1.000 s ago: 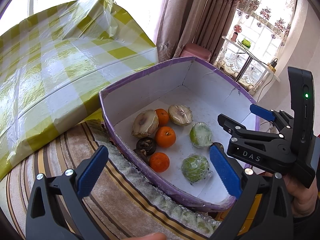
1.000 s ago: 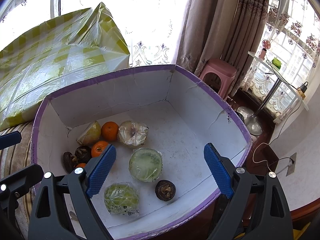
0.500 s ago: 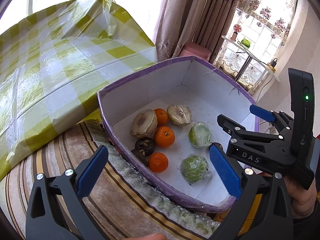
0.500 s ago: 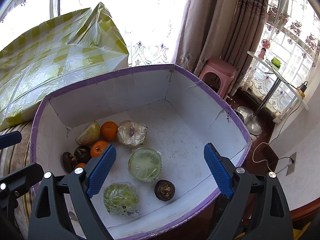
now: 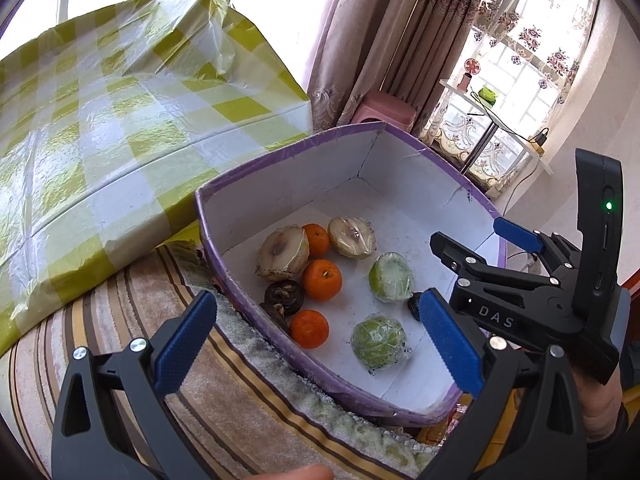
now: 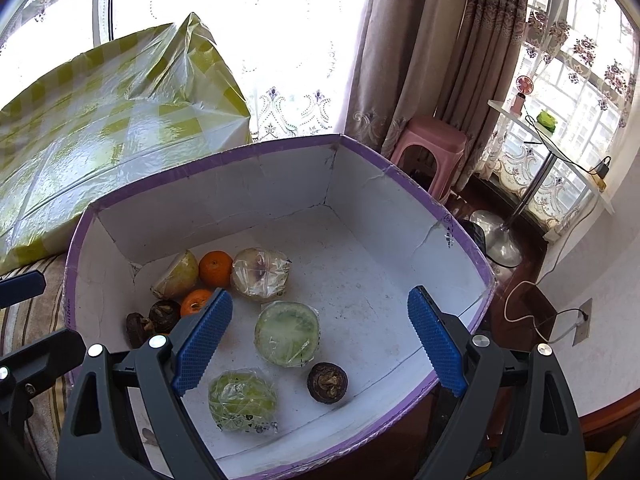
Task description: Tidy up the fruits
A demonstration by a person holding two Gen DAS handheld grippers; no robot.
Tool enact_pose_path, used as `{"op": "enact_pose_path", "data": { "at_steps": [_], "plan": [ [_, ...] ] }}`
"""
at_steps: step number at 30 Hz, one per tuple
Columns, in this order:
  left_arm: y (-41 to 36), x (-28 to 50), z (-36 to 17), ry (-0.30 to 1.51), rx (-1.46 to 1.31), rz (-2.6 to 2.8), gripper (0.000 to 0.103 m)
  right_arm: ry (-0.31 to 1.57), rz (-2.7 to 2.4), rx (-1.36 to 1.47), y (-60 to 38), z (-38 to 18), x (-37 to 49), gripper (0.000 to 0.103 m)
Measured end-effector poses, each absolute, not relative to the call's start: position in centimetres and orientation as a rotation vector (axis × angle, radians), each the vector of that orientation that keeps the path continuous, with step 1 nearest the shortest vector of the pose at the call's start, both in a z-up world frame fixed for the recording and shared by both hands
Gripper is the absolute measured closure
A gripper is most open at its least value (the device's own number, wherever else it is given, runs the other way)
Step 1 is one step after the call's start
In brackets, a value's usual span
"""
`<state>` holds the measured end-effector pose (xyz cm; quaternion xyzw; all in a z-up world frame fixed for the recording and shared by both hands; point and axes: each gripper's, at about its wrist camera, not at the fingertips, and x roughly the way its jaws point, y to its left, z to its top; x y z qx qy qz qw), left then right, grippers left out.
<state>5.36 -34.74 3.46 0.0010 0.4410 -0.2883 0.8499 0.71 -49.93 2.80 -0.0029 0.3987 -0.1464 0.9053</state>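
Note:
A purple-rimmed white box [image 5: 288,152] [image 6: 216,156] holds the fruit. Inside lie three oranges [image 5: 321,280] [image 6: 215,268], two wrapped green fruits [image 5: 378,342] [image 6: 287,333], two wrapped pale cut fruits [image 5: 351,237] [image 6: 260,273], and several dark brown fruits [image 5: 284,297] [image 6: 327,382]. My left gripper [image 5: 316,350] is open and empty, above the box's near-left rim. My right gripper [image 6: 318,346] is open and empty, hovering over the box above the green fruits; it also shows in the left wrist view [image 5: 516,280].
A large package in yellow-checked wrap [image 5: 120,128] [image 6: 112,108] stands left of the box. A striped brown cloth [image 5: 248,400] lies under the box. A pink stool [image 6: 430,148], curtains and a small white table [image 6: 560,152] stand beyond.
The left gripper has drifted slightly, so the box sits a little lower and left in its view. The right gripper has barely moved. Both stay open and empty.

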Motion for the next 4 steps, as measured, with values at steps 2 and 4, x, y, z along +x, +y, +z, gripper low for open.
{"op": "enact_pose_path", "data": {
  "at_steps": [2, 4],
  "plan": [
    [-32.5, 5.2, 4.1, 0.937, -0.007, -0.559, 0.002, 0.816, -0.261, -0.01, -47.9, 3.5, 1.0, 0.017],
    [-29.0, 4.5, 4.9, 0.92, -0.037, -0.507, 0.002, 0.808, -0.179, 0.001, -45.1, 4.1, 1.3, 0.017]
  ]
}}
